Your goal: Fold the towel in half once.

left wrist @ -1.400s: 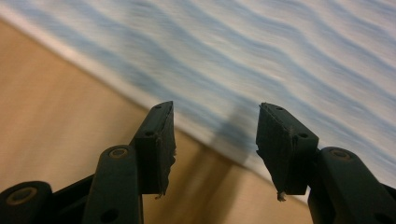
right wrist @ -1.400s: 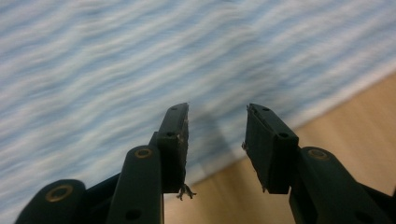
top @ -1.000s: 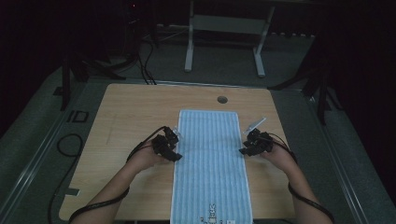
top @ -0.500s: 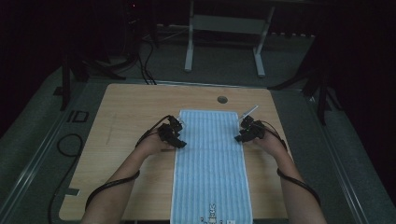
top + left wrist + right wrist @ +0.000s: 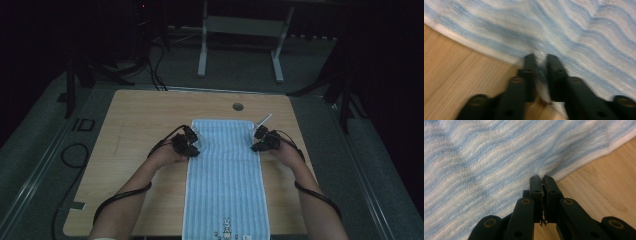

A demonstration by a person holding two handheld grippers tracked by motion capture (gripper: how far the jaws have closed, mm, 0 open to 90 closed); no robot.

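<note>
A pale wooden worktop (image 5: 135, 150) is seen from above in a dim room, with a small round cable hole (image 5: 238, 106) near its far edge. A long blue-and-white striped terry towel (image 5: 225, 175) is laid flat down the middle of it, from just short of that hole to the near edge, where a small printed figure is carried on the hem.

The towel's two long side edges are gripped near the far corners. At the left edge the left gripper (image 5: 194, 145) is held by a person's hand (image 5: 165, 156). In the left gripper view its black jaws have just been closing, and a ridge of cloth is pinched between them (image 5: 540, 58). At the right edge the right gripper (image 5: 256, 140) has likewise just been closing. In the right gripper view its jaws are pressed nearly together on the white hem (image 5: 541, 178).

The step in hand is judged to be a fold begun from the far end. It would be done well if both pinches were kept firm, both edges were lifted at an even height, and the cloth were carried straight along the towel's length, so that the side edges are laid in line.
</note>
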